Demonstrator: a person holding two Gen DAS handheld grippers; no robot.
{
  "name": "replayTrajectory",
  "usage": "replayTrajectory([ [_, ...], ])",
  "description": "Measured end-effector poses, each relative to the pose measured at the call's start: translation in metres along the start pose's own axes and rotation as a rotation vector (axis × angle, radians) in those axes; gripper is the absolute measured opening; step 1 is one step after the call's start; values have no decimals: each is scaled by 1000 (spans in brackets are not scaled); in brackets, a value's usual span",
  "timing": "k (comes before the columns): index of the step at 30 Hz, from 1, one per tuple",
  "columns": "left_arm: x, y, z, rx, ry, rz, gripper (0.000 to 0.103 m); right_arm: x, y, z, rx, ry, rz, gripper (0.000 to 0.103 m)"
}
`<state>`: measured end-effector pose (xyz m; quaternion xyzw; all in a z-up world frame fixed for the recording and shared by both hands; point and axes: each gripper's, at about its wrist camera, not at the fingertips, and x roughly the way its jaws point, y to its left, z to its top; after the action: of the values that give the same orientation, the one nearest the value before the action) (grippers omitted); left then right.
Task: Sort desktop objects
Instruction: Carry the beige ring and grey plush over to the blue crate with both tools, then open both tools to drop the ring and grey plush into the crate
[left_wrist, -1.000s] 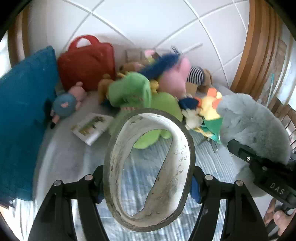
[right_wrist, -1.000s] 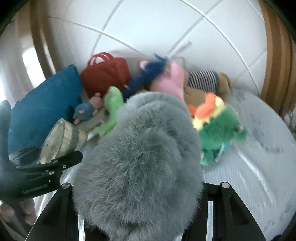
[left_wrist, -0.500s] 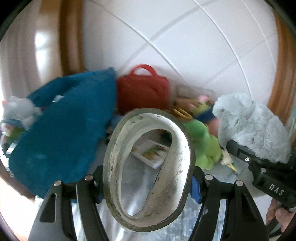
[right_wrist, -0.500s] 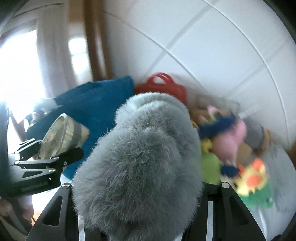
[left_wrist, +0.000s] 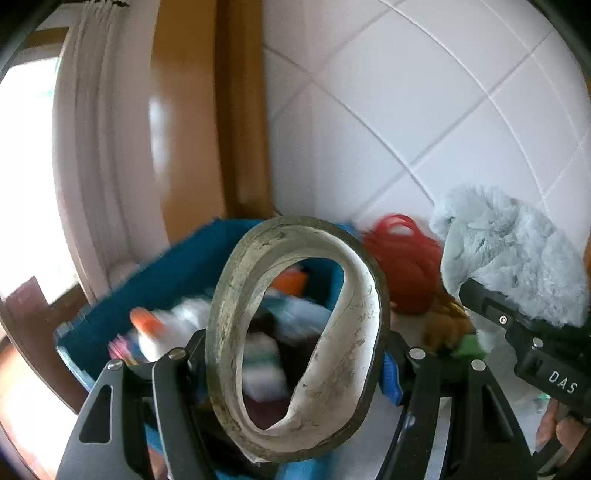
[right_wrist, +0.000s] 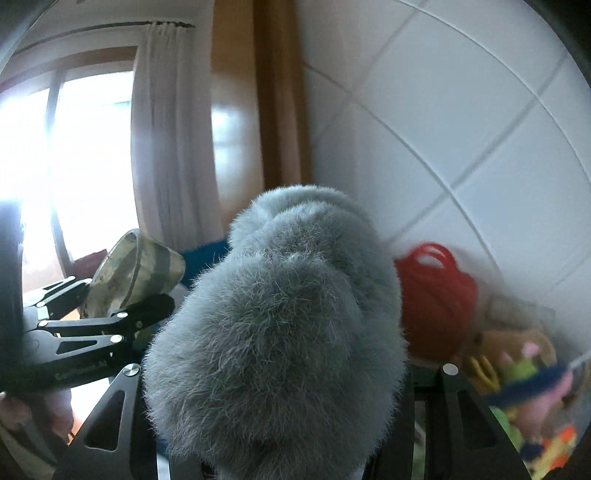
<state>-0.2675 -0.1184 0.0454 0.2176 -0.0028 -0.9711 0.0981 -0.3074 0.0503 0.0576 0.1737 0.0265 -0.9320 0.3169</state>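
My left gripper (left_wrist: 295, 354) is shut on a worn tape roll (left_wrist: 365, 317), squeezed into an oval and held upright. Through and below the roll lies a blue fabric bin (left_wrist: 162, 280) with blurred toys inside. My right gripper (right_wrist: 273, 376) is shut on a grey furry plush (right_wrist: 280, 317) that fills its view and hides its fingertips. That plush (left_wrist: 509, 254) shows at the right of the left wrist view. The tape roll (right_wrist: 136, 269) and left gripper show at the left of the right wrist view.
A red handbag (left_wrist: 402, 266) leans on the white tiled wall (left_wrist: 424, 110), beside a pile of soft toys (right_wrist: 524, 384). A wooden frame (left_wrist: 207, 110), white curtain (right_wrist: 170, 147) and bright window (right_wrist: 74, 155) stand behind the bin. A hand (right_wrist: 22, 410) holds the left gripper.
Both grippers have risen and swung left with their loads. The toy pile and red bag slid to the right; the blue bin, curtain and window came into view.
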Motion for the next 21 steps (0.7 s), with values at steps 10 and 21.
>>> replayTrajectory([
  [10,88,113,44,-41,72,31,68,118,77,55,-34,23,6,47],
  [21,136,157,47,-78,126,-4,80,176,80,60,-39,61,-27,86],
])
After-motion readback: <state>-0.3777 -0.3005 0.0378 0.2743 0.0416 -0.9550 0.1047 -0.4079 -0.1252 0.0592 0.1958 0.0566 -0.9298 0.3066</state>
